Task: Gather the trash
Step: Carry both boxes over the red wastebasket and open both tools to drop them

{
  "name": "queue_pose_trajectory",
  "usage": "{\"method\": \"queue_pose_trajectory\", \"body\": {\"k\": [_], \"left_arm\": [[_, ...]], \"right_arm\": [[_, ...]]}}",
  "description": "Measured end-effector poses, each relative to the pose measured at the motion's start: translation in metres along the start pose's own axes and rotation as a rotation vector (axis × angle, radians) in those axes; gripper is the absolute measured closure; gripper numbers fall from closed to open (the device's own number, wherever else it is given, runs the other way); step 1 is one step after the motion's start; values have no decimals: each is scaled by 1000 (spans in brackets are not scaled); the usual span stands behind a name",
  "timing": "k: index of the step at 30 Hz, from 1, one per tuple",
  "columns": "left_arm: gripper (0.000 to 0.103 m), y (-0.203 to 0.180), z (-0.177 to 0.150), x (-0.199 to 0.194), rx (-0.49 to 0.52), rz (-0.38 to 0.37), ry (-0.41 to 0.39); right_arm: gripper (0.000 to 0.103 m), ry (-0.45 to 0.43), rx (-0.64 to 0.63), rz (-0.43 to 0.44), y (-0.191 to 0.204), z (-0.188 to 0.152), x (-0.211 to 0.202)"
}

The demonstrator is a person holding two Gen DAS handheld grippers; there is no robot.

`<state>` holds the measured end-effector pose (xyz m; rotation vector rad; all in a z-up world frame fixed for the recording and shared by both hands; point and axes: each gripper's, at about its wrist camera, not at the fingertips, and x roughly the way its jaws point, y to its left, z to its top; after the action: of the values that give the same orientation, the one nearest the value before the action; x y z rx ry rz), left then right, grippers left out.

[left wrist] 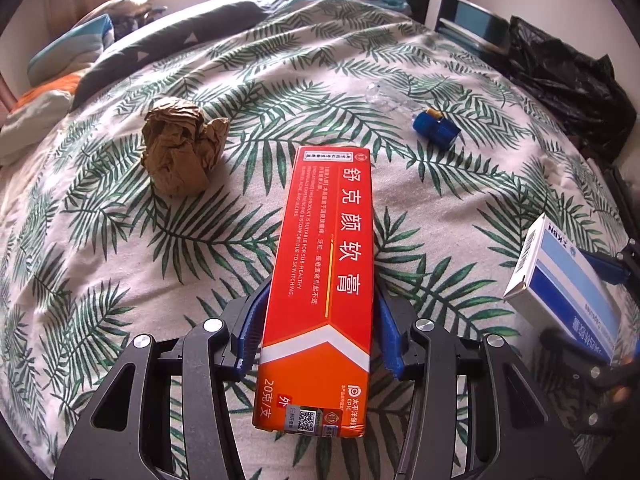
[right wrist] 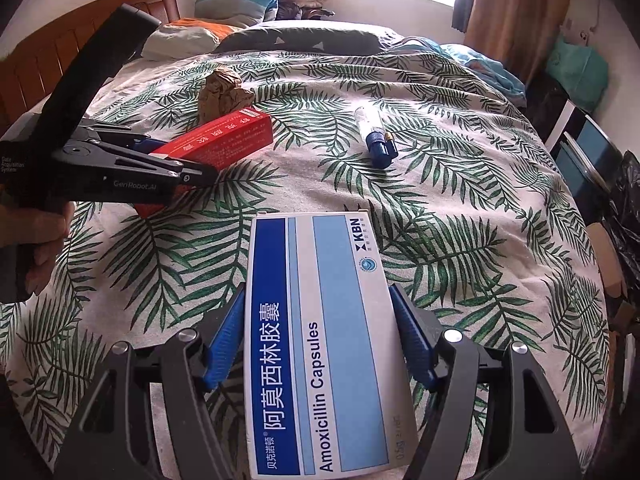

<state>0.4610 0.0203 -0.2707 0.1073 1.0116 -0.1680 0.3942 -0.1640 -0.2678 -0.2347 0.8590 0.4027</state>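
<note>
While both boxes were gripped and clear of the bed (left wrist: 120, 240), we judged the step in hand was carrying them to the black bag (left wrist: 568, 80) at the bed's far right edge. To do it well, we would keep each grip firm and level, since the thin card could slip or crush, and swing the long box wide of the other gripper.

We saw the red box (left wrist: 320, 280), long and narrow with white Chinese print, clamped across its width by the left gripper (left wrist: 320, 320). We saw the blue box (right wrist: 320, 340), flat and marked Amoxicillin Capsules, clamped by the right gripper (right wrist: 320, 340).

Further out on the leaf-print bed lay a paper ball (left wrist: 182, 148) and a clear bottle (right wrist: 374, 132) with a blue cap, both not yet collected.
</note>
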Motion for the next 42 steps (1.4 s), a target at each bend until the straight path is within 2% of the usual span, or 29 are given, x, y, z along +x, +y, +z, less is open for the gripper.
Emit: {"method": "queue_pose_trajectory", "body": {"k": [8,19,33,42], "left_arm": [[55,-9,-25,-39,6,-7,-10],[55,-24,-85,-124,5,-23,-32],[55,-54,-206,-229,-1,-62,-39],[55,-79,-301,-255,15,-85,29]], "right_arm": [[35,-7,3,12,10,-10,-33],[35,-28,7,33,37,-45,-106],[35,-60,-3,81,93,-112,-198],[35,-31,-13,133,132,-172,-231]]}}
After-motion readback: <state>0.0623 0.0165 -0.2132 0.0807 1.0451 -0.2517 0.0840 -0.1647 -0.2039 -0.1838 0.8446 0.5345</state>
